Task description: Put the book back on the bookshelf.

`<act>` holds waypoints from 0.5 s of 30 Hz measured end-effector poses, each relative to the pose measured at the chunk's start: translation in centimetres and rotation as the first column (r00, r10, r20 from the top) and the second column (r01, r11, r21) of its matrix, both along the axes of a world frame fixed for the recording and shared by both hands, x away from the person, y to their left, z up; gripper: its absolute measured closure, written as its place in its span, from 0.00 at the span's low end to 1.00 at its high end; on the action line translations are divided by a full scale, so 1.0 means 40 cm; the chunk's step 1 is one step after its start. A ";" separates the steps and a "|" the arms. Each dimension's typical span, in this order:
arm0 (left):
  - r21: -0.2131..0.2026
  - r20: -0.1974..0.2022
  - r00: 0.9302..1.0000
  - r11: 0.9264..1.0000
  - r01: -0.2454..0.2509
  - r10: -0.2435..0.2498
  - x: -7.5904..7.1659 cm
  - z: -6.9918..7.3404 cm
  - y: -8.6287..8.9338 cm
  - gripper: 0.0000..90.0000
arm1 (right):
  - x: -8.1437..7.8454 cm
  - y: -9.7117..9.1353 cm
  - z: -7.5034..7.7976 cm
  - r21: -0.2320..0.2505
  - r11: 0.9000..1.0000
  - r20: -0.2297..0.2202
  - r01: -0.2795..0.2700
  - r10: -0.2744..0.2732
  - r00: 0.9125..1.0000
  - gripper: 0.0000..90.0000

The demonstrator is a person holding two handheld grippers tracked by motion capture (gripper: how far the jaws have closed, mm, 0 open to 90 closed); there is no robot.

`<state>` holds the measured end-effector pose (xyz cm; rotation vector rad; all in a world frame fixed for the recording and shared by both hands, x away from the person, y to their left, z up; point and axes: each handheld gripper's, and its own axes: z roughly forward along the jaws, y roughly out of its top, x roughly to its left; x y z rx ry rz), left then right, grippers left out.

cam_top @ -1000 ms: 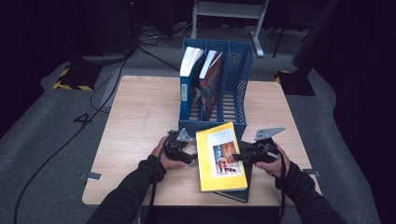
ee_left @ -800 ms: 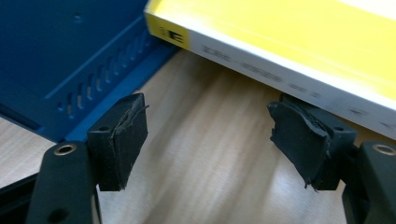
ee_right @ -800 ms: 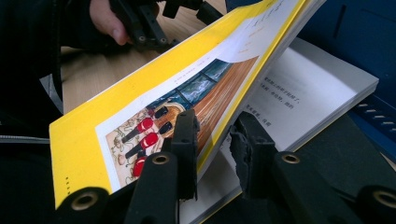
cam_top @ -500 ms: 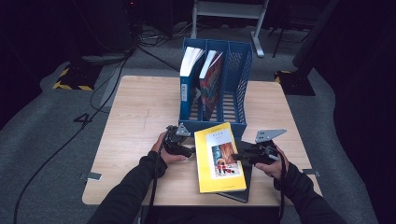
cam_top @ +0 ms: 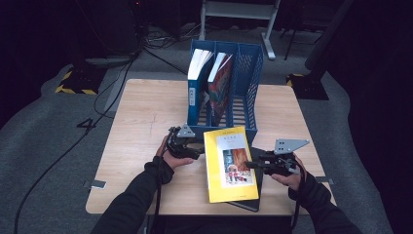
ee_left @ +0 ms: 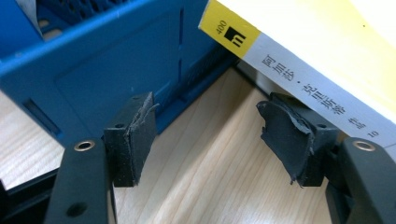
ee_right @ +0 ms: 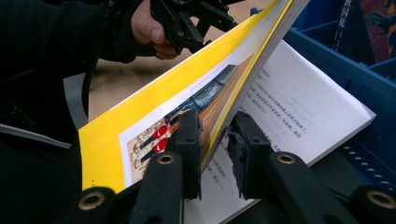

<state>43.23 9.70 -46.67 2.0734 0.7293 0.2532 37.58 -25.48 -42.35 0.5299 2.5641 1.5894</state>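
Observation:
A yellow book (cam_top: 231, 165) lies near the table's front edge, on top of a dark book (cam_top: 248, 202). My right gripper (cam_top: 249, 165) is at the yellow book's right edge. In the right gripper view my right gripper (ee_right: 215, 140) is shut on the yellow cover (ee_right: 140, 126), having just closed on it, and holds it lifted off the white pages (ee_right: 299, 107). My left gripper (cam_top: 197, 152) is at the book's left side. In the left gripper view my left gripper (ee_left: 210, 140) is open with bare wood between its jaws, which have just been closing. Its right pad (ee_left: 285, 135) sits by the book's spine (ee_left: 322, 98).
A blue file rack (cam_top: 248, 73) stands just behind the yellow book, with two upright books (cam_top: 209, 83) in its left slots. Its front wall (ee_left: 93, 60) is close to my left gripper. The wooden table (cam_top: 141, 122) stretches out to the left.
The left gripper has edged slightly away from the person, along the book's left side. The yellow book and the right gripper stay about where they were.

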 end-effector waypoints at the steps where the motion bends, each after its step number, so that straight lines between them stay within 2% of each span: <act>1: -0.003 0.005 1.000 1.000 0.000 0.000 -0.001 0.003 -0.001 0.40 | -0.002 -0.002 0.001 0.006 1.000 0.004 0.000 0.000 1.000 0.83; 2: -0.003 0.008 1.000 1.000 0.005 -0.005 0.000 0.005 -0.002 0.41 | -0.004 -0.004 0.002 0.004 1.000 0.006 0.001 -0.001 1.000 0.83; 3: -0.023 -0.011 1.000 1.000 0.018 -0.018 0.000 0.008 -0.004 0.43 | -0.005 -0.006 0.003 0.008 1.000 0.011 -0.007 0.007 1.000 0.83; 6: -0.090 -0.022 0.998 0.994 0.057 -0.059 0.001 0.020 -0.005 0.54 | -0.006 -0.016 0.005 0.032 0.999 0.013 -0.025 0.024 1.000 0.82; 9: -0.127 -0.003 0.993 0.986 0.113 -0.114 -0.004 0.038 -0.020 0.65 | -0.002 -0.024 0.009 0.045 0.998 0.007 -0.040 0.039 0.999 0.80; 10: -0.158 0.005 0.990 0.978 0.139 -0.140 -0.007 0.045 -0.026 0.66 | -0.002 -0.026 0.009 0.049 0.998 0.006 -0.044 0.044 0.999 0.79; 11: -0.160 0.010 0.989 0.976 0.149 -0.149 -0.008 0.052 -0.031 0.70 | 0.000 -0.027 0.008 0.055 0.997 0.004 -0.050 0.049 0.999 0.78; 13: -0.151 0.019 0.989 0.978 0.147 -0.145 -0.009 0.058 -0.036 0.73 | 0.001 -0.026 0.008 0.051 0.998 0.004 -0.046 0.046 0.999 0.77; 15: -0.154 0.027 0.989 0.977 0.148 -0.145 -0.011 0.070 -0.045 0.74 | 0.011 -0.025 0.002 0.054 0.998 -0.015 -0.021 0.022 1.000 0.74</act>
